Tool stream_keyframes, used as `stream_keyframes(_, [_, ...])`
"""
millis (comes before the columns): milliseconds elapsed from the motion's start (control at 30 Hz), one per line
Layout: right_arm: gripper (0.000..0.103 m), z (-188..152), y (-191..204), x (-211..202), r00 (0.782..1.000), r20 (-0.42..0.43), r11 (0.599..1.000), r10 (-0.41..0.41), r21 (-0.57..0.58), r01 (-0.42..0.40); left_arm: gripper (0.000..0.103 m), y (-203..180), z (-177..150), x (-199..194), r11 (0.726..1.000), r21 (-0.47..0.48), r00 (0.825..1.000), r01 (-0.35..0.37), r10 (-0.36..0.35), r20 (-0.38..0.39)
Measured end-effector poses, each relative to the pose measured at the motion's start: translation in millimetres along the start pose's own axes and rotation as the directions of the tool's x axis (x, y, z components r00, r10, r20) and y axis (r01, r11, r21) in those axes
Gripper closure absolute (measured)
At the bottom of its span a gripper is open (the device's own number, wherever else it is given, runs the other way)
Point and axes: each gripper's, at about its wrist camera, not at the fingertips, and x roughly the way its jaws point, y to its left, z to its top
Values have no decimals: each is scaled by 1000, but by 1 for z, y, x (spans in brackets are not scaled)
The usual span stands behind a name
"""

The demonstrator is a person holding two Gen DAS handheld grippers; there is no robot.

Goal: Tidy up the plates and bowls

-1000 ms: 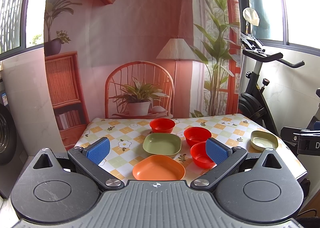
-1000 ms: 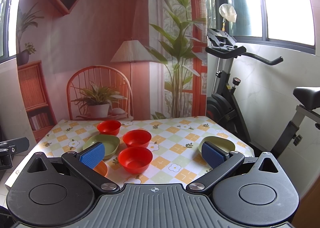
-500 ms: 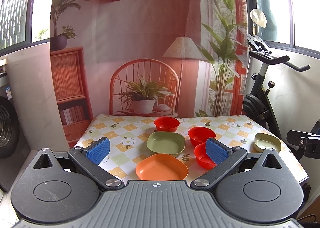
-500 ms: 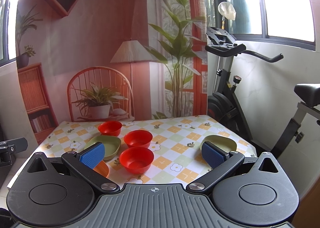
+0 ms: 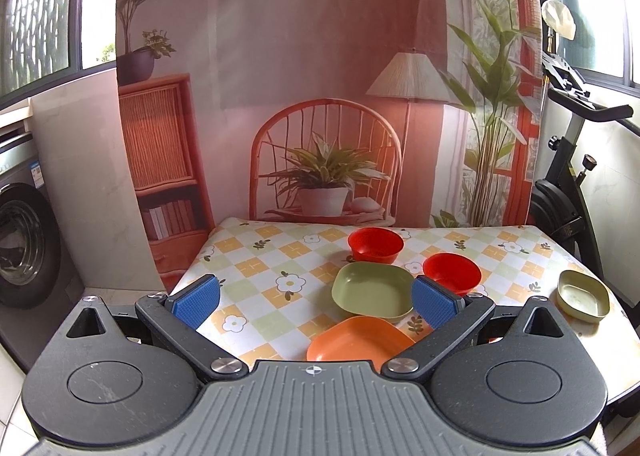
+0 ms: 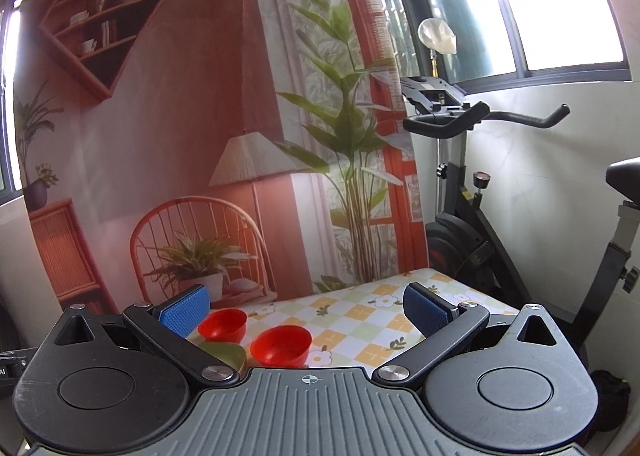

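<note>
— On the checked table point(image 5: 256, 268) we see two red bowls: the far bowl point(image 5: 375, 245) near the backdrop point(image 5: 320, 36), the near bowl point(image 5: 451, 273) to its right and closer to us.

— And the plates?

— We see a green plate point(image 5: 372, 288) between the bowls, just beside both, and an orange plate point(image 5: 360, 340) in front of it at the table's near edge. A small green dish point(image 5: 583, 296) sits well apart at the right edge, by the bike point(image 5: 568, 192).

— How do our grippers stand?

— Our left gripper point(image 5: 316, 298) hangs over the near edge, its blue pads point(image 5: 196, 301) spread wide, holding nothing. Our right gripper point(image 6: 306, 310) is spread wide too and empty; past it we see both bowls point(image 6: 280, 345), a sliver of the green plate and the bike.

— Is anything stacked?

— We see each piece lying alone on the cloth.
</note>
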Motion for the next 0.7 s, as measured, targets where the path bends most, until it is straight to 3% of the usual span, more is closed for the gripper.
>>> stream_keyframes(400, [0,10,-5,85,1000,28,1000,8,4,-8,1,-8,24,66,1000,29,1000,11,-11,-19])
stream_keyframes(567, [0,24,-4,114,999,39,1000,28,7,-28,1,-9,46,79,999,40,1000,-9,7,28])
stream_keyframes(700, [0,33,0,137,999,-2,999,38,5,-38,1,-8,63,88,1000,24,999,-14,13,40])
